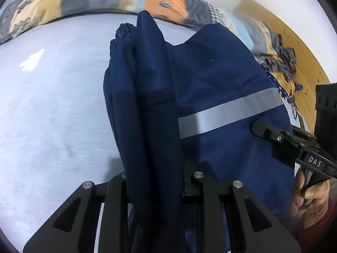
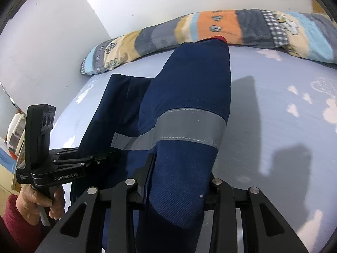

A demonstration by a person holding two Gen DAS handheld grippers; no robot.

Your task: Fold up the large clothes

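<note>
A navy work garment (image 1: pixel 221 80) with a grey reflective stripe (image 1: pixel 229 112) hangs draped between the two grippers above a bed covered in a pale blue sheet (image 1: pixel 52 105). In the left wrist view, the left gripper (image 1: pixel 154 181) is clamped on a thick, bunched fold of the navy cloth that runs up and away from its fingers, ending in a gathered, elasticated edge (image 1: pixel 122 31) near the far side of the bed. To the right in that view, the right gripper (image 1: pixel 256 126) reaches in from the side with its black fingers pressed onto the fabric just below the reflective stripe; the person's hand (image 1: pixel 309 198) grips its handle. In the right wrist view, the right gripper (image 2: pixel 177 189) is closed on a rounded roll of the same garment (image 2: pixel 189 80), which spreads forward over the sheet (image 2: pixel 284 105) with the reflective stripe (image 2: pixel 189 124) wrapping across it and a small patch of red (image 2: pixel 220 39) showing at its far tip. The left gripper (image 2: pixel 111 156) appears at the left of this view, its fingers pinched on a darker panel of the cloth, held by the person's other hand (image 2: pixel 40 198) with a red sleeve (image 2: pixel 14 221) behind it. A striped, patterned blanket (image 2: pixel 210 29) in orange, grey, tan and light blue lies rolled along the far edge of the bed against a white wall (image 2: pixel 63 31). In the left wrist view a wooden surface (image 1: pixel 294 48) shows beyond the bed at the right.
</note>
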